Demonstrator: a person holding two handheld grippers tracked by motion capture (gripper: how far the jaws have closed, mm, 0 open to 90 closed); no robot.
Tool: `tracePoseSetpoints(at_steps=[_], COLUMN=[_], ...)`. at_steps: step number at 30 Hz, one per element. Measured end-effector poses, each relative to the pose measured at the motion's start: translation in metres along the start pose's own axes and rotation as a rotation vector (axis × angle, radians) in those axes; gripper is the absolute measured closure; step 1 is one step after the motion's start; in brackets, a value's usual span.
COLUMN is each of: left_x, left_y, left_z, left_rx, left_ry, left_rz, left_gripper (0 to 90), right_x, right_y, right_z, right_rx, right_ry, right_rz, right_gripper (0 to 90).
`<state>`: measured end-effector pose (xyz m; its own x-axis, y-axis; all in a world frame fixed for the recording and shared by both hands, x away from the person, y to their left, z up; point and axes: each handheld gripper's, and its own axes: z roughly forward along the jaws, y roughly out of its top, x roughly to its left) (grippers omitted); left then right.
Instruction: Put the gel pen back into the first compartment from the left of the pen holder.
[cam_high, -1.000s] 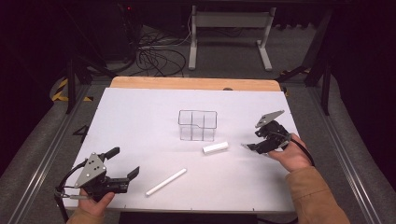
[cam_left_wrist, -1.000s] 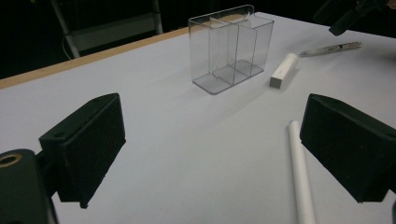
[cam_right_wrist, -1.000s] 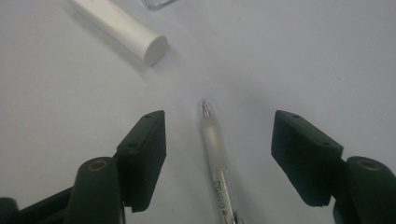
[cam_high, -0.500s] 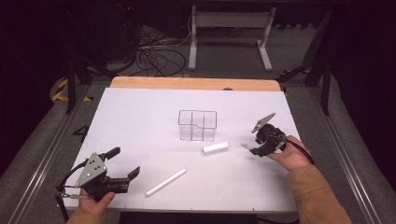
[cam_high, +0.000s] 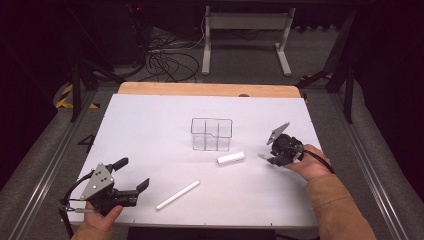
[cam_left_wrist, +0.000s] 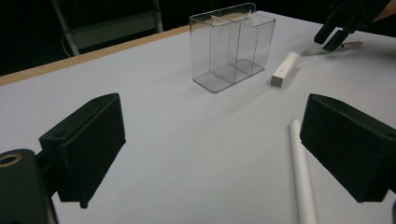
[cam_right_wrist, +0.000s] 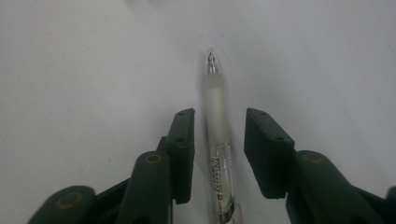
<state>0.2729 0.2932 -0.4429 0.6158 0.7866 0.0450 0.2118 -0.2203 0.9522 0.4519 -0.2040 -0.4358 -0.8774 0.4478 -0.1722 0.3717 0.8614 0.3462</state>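
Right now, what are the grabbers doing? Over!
Right gripper closing around clear plastic pen, pads not touching. Left gripper open, idle. Nothing in the way.

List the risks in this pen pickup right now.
1. The right gripper has just been closing, yet gaps remain between its fingers and the clear pen; the round barrel may roll or squirt out as they pinch.
2. The pen lies flat on the white tabletop, so the fingers may scrape it and miss.

Clear pen (cam_right_wrist: 217, 140) lying flat on the white table (cam_right_wrist: 70, 70), tip pointing away, its barrel sitting between the jaws, untouched.
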Motion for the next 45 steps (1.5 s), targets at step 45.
tracePoseSetpoints(at_steps=[45], left_x=[0.000], left_y=[0.000], left_z=[0.000], left_rx=[0.001], left_ry=[0.004], left_rz=[0.002], left_gripper=[7.4], right_x=[0.008], right_y=[0.010], right_z=[-0.017], right_rx=[-0.040], right_ry=[-0.057], right_rz=[-0.111], right_gripper=[80.4])
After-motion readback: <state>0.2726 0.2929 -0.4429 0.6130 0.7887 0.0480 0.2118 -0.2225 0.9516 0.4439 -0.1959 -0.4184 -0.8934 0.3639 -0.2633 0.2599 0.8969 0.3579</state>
